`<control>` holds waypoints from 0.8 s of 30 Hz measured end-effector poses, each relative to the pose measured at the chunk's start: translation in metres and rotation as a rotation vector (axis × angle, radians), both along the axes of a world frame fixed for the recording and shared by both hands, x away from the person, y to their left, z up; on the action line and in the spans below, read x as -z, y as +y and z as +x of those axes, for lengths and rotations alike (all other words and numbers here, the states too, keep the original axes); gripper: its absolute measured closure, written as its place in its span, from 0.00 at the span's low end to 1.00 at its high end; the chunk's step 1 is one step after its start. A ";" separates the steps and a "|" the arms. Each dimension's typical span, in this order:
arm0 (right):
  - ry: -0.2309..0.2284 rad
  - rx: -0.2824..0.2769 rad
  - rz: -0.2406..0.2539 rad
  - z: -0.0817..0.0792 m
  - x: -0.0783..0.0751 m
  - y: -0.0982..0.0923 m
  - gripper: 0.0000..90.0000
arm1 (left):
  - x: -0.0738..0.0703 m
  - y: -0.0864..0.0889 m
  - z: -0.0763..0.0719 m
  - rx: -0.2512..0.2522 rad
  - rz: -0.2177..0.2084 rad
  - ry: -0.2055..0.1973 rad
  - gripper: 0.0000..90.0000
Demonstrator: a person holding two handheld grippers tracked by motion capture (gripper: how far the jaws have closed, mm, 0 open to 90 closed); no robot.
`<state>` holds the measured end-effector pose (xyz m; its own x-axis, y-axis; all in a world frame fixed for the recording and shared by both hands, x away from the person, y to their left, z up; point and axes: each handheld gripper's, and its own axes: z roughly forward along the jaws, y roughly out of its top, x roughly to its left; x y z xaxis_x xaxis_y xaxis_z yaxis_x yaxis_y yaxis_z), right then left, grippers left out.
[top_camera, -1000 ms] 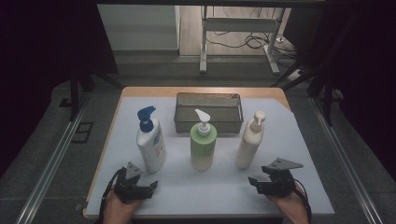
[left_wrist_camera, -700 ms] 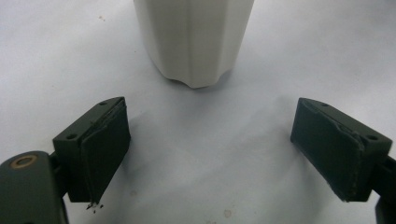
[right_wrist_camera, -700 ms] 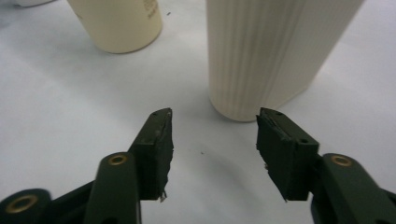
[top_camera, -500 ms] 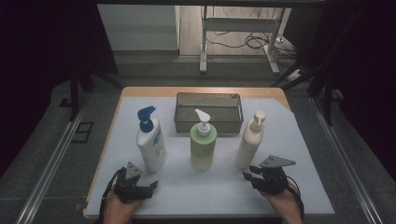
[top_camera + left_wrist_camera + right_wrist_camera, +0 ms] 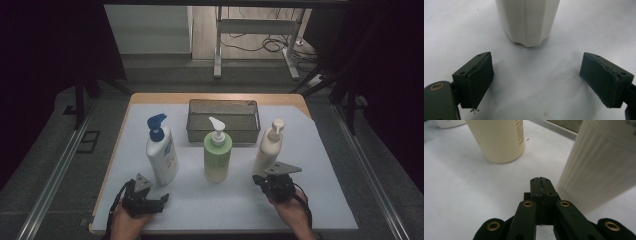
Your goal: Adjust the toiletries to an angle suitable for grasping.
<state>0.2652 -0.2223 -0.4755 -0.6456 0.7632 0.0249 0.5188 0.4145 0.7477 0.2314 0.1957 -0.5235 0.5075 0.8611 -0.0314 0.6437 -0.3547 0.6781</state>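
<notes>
The cream bottle (image 5: 269, 150) is found just ahead of the right gripper (image 5: 261, 179), slightly to the side of its closed tips, standing upright on the white sheet (image 5: 325, 165). In the right gripper view the jaws have just been closing and are now clenched pad to pad, with nothing between them; the ribbed side of the bottle (image 5: 599, 167) is seen close beside the tips, and whether it is touched cannot be told.

A grasp is judged not to be possible from this pose. The jaws would have to be spread again and centred on the body, low enough that the tall, narrow bottle is not tipped. A sideways nudge is best avoided, since the green bottle (image 5: 217, 159) stands near.

The cream bottle is slim and pale, with fine vertical ribs and a white pump head.

The left gripper (image 5: 159, 201) is held wide open and empty, with the blue-capped bottle (image 5: 161, 155) just beyond its jaws.
</notes>
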 end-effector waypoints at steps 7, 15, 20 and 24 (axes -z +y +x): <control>-0.022 0.040 -0.030 0.010 0.003 0.014 1.00 | 0.000 0.000 0.000 0.000 0.000 0.000 0.13; -0.031 0.077 -0.045 0.014 0.009 0.012 1.00 | 0.000 0.000 0.000 0.000 0.000 0.001 0.13; -0.029 0.076 -0.050 0.013 0.010 0.009 1.00 | 0.000 0.000 0.000 0.000 0.000 0.000 0.13; -0.027 0.081 -0.047 0.012 0.010 0.005 1.00 | 0.000 0.000 0.000 0.000 0.000 0.000 0.13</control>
